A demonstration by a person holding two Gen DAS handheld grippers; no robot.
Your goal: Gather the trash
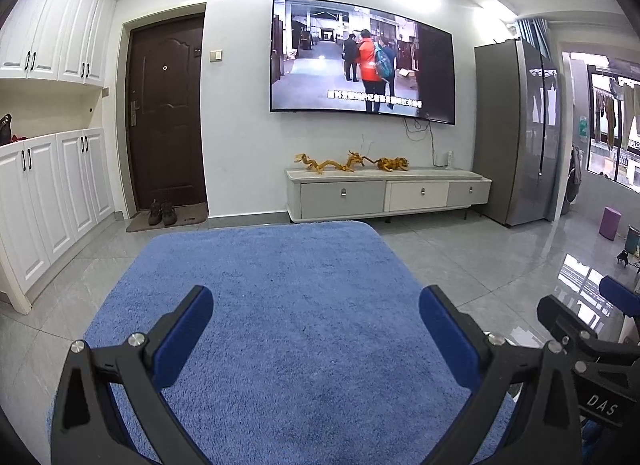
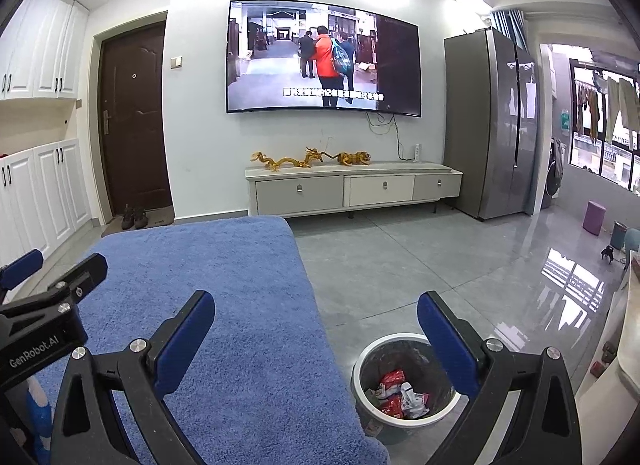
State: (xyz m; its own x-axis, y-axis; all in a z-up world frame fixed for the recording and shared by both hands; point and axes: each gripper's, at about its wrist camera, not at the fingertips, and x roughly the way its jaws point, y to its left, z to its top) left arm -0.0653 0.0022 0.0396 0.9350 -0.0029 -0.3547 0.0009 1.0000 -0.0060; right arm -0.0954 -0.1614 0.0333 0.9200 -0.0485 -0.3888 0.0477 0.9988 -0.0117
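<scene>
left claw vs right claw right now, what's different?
The left claw hangs over the blue rug, with only carpet between its fingers; the right claw straddles the rug's edge, its right finger over the trash bin, which holds red and white wrappers. The left body reads "GenRobot.AI"; the right body reads "DAS". Shared: both are open wide, empty, with blue pads, facing the TV.

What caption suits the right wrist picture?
Open right gripper above blue mat, beside a bin holding wrappers.
</scene>
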